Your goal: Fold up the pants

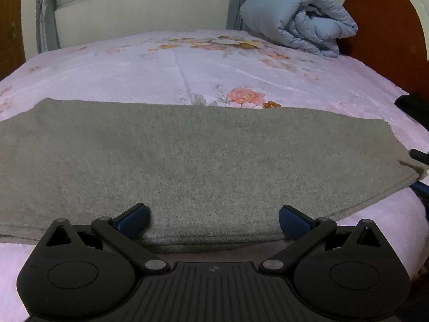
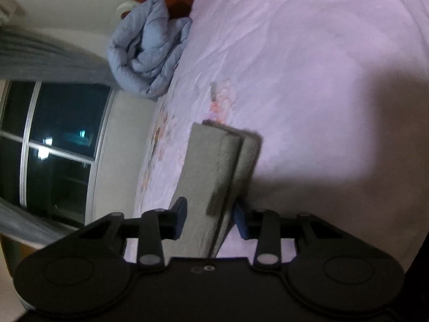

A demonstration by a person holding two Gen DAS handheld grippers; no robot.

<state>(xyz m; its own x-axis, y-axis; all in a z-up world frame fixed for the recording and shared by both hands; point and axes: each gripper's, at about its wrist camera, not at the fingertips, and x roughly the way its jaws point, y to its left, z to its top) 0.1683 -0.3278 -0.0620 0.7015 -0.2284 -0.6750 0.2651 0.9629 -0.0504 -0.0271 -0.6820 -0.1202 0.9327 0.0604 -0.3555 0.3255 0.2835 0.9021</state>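
Note:
Grey pants (image 1: pixel 171 161) lie folded in a long flat band across the pink flowered bed (image 1: pixel 187 67). My left gripper (image 1: pixel 213 214) is open wide, its blue pads (image 1: pixel 134 220) resting at the near folded edge, one on each side of a stretch of cloth. In the right wrist view, which is rolled on its side, the end of the pants (image 2: pixel 211 166) runs edge-on between the fingers of my right gripper (image 2: pixel 210 212). Its pads (image 2: pixel 181 214) stand close on both sides, and the layers look unsqueezed. That gripper's dark finger (image 1: pixel 418 155) shows at the pants' right corner.
A rolled light-blue quilt (image 1: pixel 303 18) lies at the far right of the bed against a reddish-brown headboard (image 1: pixel 383 26). A window (image 2: pixel 59 145) with grey curtains (image 1: pixel 44 24) is behind the bed. A black object (image 1: pixel 413 104) sits at the bed's right edge.

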